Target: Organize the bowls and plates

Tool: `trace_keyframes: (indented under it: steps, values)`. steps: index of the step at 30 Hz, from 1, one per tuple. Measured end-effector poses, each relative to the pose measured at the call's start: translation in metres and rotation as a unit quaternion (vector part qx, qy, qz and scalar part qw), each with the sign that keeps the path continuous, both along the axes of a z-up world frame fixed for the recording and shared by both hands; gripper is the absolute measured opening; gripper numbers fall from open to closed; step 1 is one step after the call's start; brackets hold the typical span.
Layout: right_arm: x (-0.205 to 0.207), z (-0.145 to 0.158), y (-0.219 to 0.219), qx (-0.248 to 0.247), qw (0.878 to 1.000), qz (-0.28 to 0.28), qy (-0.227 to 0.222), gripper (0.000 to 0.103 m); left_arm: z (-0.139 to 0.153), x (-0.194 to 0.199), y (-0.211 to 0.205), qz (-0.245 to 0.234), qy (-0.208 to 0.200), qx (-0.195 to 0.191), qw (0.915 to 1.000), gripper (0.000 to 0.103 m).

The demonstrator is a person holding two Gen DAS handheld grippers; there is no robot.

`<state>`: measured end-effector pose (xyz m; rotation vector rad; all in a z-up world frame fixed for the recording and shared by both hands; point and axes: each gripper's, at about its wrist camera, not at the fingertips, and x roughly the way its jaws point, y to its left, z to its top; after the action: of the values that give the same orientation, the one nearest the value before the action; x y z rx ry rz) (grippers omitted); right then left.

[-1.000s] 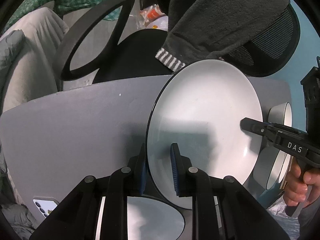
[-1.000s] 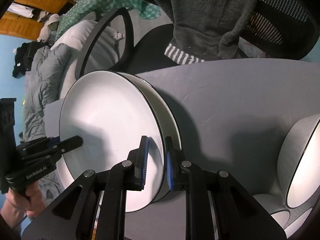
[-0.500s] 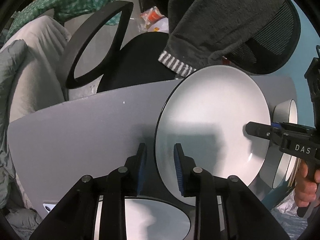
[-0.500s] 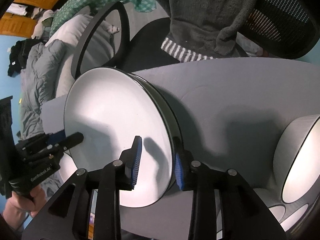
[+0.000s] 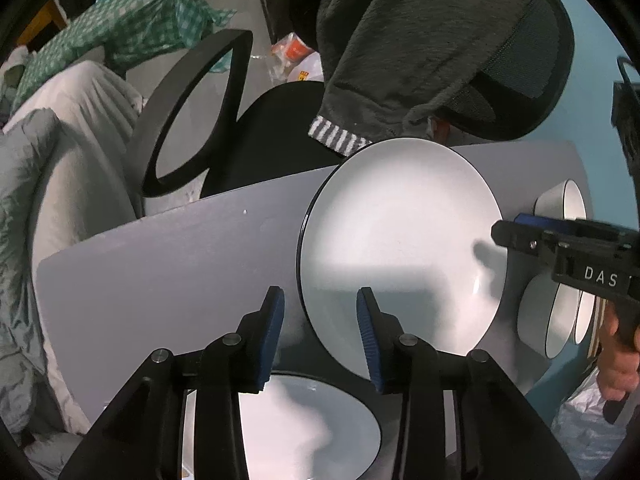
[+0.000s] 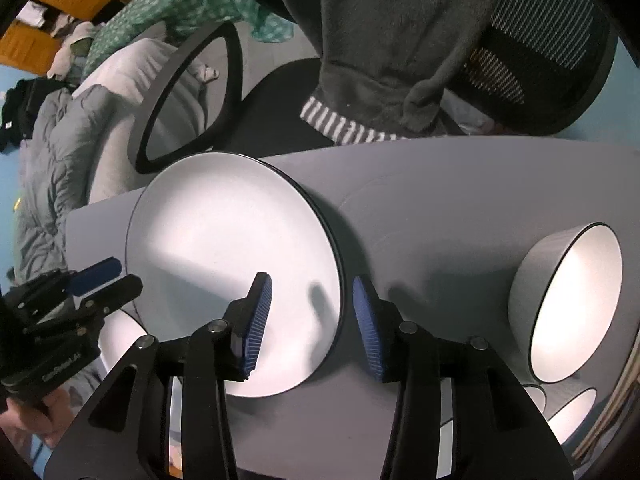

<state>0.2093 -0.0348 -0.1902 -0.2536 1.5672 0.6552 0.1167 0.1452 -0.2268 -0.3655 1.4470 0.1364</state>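
Observation:
A large white plate [image 5: 400,240] with a dark rim lies on the grey table [image 5: 160,280]. My left gripper [image 5: 320,320] hangs over the plate's left rim, jaws opening, blue pads clear of it on both sides. In the right wrist view the same plate [image 6: 232,248] has its right rim between the widening jaws of my right gripper [image 6: 312,316], which touch nothing. Each gripper shows in the other's view: the right gripper [image 5: 508,230] at the plate's far edge, the left gripper [image 6: 114,280] likewise. A second white plate [image 5: 304,420] sits under the left gripper.
White bowls with dark rims stand at the table's right end: one large bowl [image 6: 568,304] and smaller bowls [image 6: 572,416] nearer. An office chair [image 5: 280,136] draped with a grey garment [image 5: 400,40] stands beyond the far table edge. Bedding [image 5: 60,180] lies to the left.
Both grippers were shut on opposite rims of the plate; both have let go and their jaws have widened. Both have risen a little, and the plate rests on the table.

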Motion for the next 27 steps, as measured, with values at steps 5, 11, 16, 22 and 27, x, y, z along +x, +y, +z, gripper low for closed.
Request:
trace_keyframes:
  steps: [5, 11, 16, 22, 27]
  values:
    - [-0.010, 0.018, 0.004, -0.032, 0.998, 0.021, -0.056, 0.044, 0.017, -0.007, -0.006, -0.011, -0.011, 0.019, 0.9997, 0.042]
    - [-0.026, 0.042, 0.005, -0.055, 0.992, 0.043, -0.103, 0.044, 0.037, -0.018, -0.008, -0.016, -0.030, 0.020, 0.9992, 0.044]
    - [-0.042, 0.058, 0.006, -0.067, 0.987, 0.058, -0.131, 0.045, 0.053, -0.028, -0.009, -0.032, -0.048, 0.035, 0.9978, 0.047]
    - [-0.058, 0.073, 0.006, -0.072, 0.984, 0.070, -0.150, 0.047, 0.064, -0.046, -0.005, -0.046, -0.066, 0.044, 0.9958, 0.048]
    - [-0.073, 0.078, 0.008, -0.065, 0.985, 0.076, -0.144, 0.052, 0.067, -0.063, 0.005, -0.053, -0.067, 0.037, 0.9957, 0.048]
